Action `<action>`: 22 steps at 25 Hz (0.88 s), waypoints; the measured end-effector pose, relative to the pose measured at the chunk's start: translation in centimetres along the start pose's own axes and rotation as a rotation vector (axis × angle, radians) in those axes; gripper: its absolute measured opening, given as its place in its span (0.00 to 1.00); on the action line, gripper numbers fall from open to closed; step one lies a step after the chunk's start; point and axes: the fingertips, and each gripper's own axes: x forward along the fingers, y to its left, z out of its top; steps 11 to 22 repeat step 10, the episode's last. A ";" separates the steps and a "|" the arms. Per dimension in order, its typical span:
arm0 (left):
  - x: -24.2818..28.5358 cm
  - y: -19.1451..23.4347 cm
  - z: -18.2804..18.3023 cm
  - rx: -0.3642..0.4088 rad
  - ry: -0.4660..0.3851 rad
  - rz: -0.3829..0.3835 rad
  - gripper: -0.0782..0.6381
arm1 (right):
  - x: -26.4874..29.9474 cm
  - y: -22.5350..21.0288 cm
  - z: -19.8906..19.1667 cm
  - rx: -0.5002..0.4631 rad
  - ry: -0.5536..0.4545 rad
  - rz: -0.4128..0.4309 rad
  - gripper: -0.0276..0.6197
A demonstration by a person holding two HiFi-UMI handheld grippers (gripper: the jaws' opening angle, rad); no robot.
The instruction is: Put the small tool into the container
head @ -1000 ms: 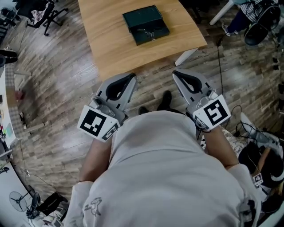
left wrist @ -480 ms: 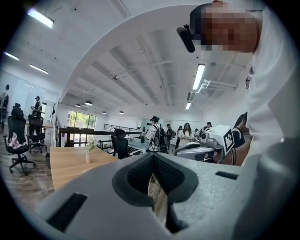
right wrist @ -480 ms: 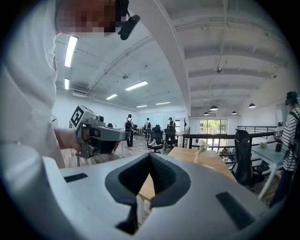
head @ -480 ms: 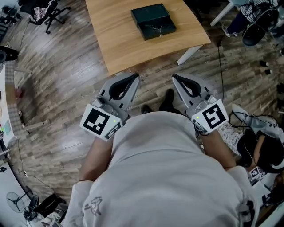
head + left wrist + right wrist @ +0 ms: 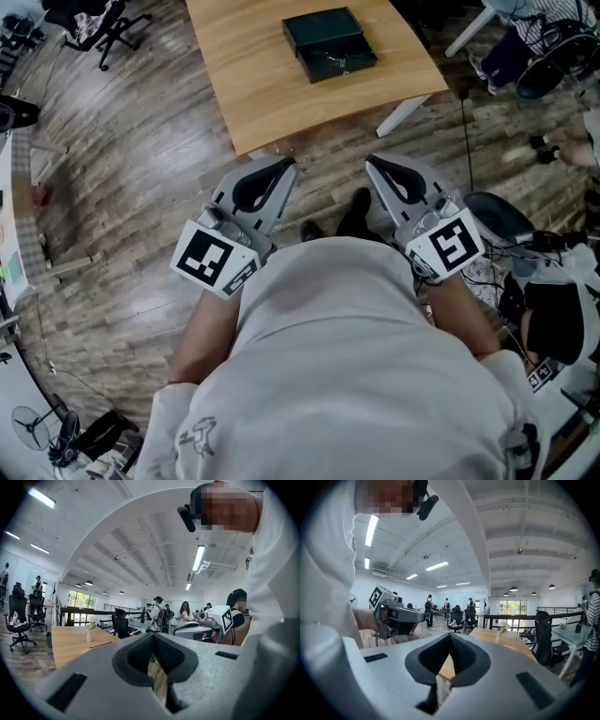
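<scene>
A dark green box (image 5: 330, 43) lies on the wooden table (image 5: 253, 94) ahead of me; something small and dark lies on its near part, too small to identify. My left gripper (image 5: 286, 167) and right gripper (image 5: 372, 161) are held side by side close to my torso, over the floor short of the table edge. Both point toward the table, shut and holding nothing. In the left gripper view its jaws (image 5: 152, 637) meet at the tips, and the right gripper view shows the same of its own (image 5: 449, 637).
An office chair (image 5: 94, 28) stands at the far left. A white table leg (image 5: 408, 114) slants down at the table's near right corner. Cables, bags and dark gear (image 5: 548, 319) crowd the floor at right. My shoes (image 5: 352, 211) show between the grippers. People stand far off (image 5: 159, 616).
The table and box have shifted rightward and slightly up in the head view. Both grippers stay shut in nearly the same place by my torso.
</scene>
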 end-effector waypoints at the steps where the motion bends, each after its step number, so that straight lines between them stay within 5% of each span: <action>1: -0.1 -0.1 0.0 -0.002 -0.001 -0.001 0.12 | -0.1 0.1 0.1 0.002 -0.001 -0.002 0.05; 22: -0.4 0.9 0.7 -0.019 -0.015 -0.008 0.12 | 0.6 -0.2 0.8 0.001 0.011 -0.010 0.05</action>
